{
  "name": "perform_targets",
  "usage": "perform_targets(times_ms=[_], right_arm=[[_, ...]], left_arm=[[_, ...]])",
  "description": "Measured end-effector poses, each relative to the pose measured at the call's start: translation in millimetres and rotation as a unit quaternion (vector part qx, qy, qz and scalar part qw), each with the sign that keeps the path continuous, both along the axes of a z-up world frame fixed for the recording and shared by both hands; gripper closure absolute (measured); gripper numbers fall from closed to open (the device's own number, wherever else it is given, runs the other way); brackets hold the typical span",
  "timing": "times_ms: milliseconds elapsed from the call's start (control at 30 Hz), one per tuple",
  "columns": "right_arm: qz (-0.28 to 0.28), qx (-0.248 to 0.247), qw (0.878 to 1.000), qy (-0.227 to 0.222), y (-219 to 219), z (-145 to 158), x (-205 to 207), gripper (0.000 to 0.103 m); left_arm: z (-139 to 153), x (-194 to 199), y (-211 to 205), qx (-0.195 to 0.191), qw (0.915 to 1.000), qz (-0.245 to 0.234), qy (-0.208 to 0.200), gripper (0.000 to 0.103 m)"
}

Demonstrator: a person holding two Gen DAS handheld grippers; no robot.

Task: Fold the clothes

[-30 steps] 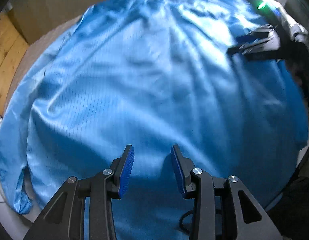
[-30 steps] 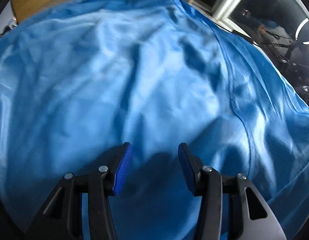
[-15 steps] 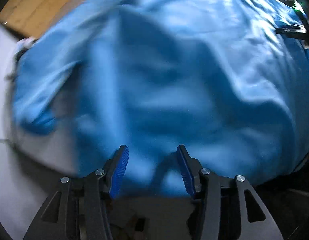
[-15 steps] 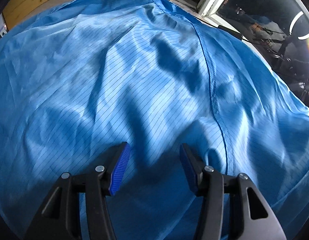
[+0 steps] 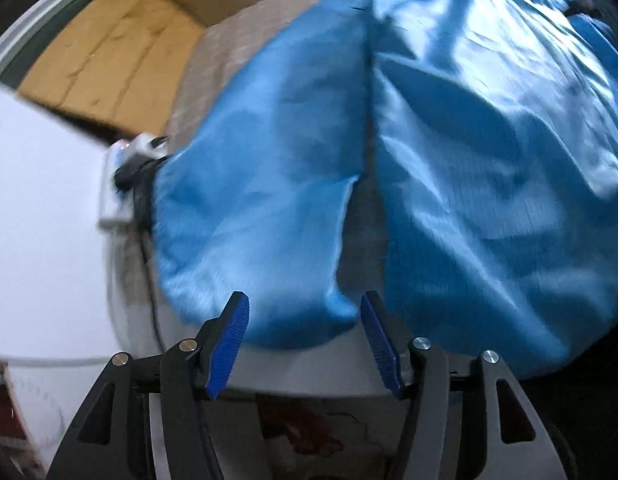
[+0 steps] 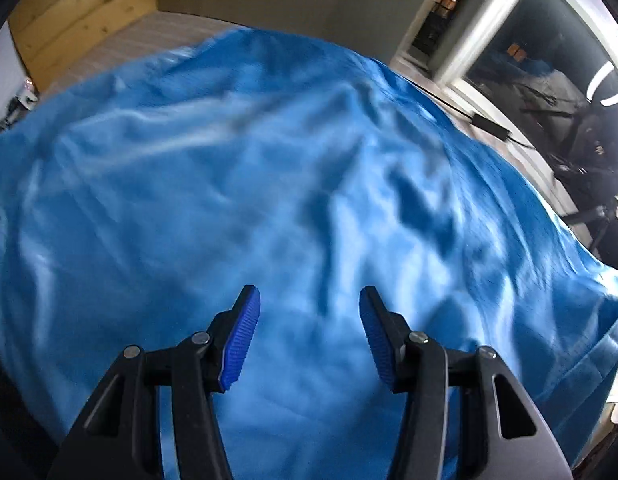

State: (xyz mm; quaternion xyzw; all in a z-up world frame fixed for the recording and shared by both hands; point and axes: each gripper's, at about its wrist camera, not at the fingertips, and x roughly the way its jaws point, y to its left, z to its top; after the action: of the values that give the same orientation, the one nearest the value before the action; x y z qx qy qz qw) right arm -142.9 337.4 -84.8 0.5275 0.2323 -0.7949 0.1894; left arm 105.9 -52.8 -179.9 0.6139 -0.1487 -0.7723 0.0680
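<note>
Left wrist view: the left gripper [image 5: 305, 338] hangs over the near rim of the table [image 5: 309, 372], its jaws opening and holding nothing; the sleeve [image 5: 261, 208] of the blue garment [image 5: 489, 168] ends just ahead, with bare table to its left. Right wrist view: the right gripper [image 6: 309, 332] hovers half-spread and empty above the garment [image 6: 269, 200], which is creased, shiny and covers most of the table [image 6: 149, 36].

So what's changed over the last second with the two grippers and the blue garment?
The left gripper has swung from over the blue garment body out to its sleeve end at the table edge, jaws opening with nothing between them. The right gripper has pulled back slightly, jaws open as before. The garment remains spread out flat.
</note>
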Motion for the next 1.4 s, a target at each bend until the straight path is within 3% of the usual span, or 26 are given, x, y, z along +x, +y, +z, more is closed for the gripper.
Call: perform_targets(times_ms=[33, 100, 133, 200, 300, 600, 733, 867, 1133, 1400], right_arm=[[0.003, -0.002, 1.0, 0.0, -10, 2, 0, 0.053], [0.008, -0.008, 1.0, -0.001, -31, 8, -1, 0.053], [0.009, -0.011, 1.0, -0.003, -41, 11, 2, 0.053], [0.012, -0.019, 1.0, -0.008, -57, 15, 8, 0.053], [0.012, -0.026, 1.0, -0.009, -81, 16, 10, 0.053], [-0.001, -0.115, 0.991, -0.072, -150, 5, -26, 0.053], [0.015, -0.062, 0.998, -0.018, -186, 5, -46, 0.051], [0.015, -0.035, 0.999, -0.013, -204, -9, -70, 0.052], [-0.02, -0.052, 0.998, -0.013, -158, -4, -100, 0.053], [-0.032, -0.063, 0.997, -0.017, -73, 14, -102, 0.053]], left_arm=[[-4, -6, -3, 0.015, 0.9999, -0.002, -0.005, 0.049], [-13, -15, -11, 0.022, 0.9996, -0.007, -0.017, 0.079], [-15, -19, -16, 0.017, 0.9996, -0.009, -0.02, 0.101], [-12, -25, -27, 0.019, 0.9997, -0.01, -0.015, 0.101], [12, -33, -49, 0.053, 0.9985, -0.001, 0.013, 0.101], [125, -61, -114, 0.143, 0.9835, 0.038, 0.104, 0.102], [185, -74, -127, 0.163, 0.9758, 0.028, 0.143, 0.102], [219, -71, -108, 0.177, 0.9717, -0.004, 0.156, 0.102], [225, -39, -19, 0.215, 0.9648, -0.034, 0.148, 0.102], [164, -6, 117, 0.3, 0.9475, -0.071, 0.084, 0.102]])
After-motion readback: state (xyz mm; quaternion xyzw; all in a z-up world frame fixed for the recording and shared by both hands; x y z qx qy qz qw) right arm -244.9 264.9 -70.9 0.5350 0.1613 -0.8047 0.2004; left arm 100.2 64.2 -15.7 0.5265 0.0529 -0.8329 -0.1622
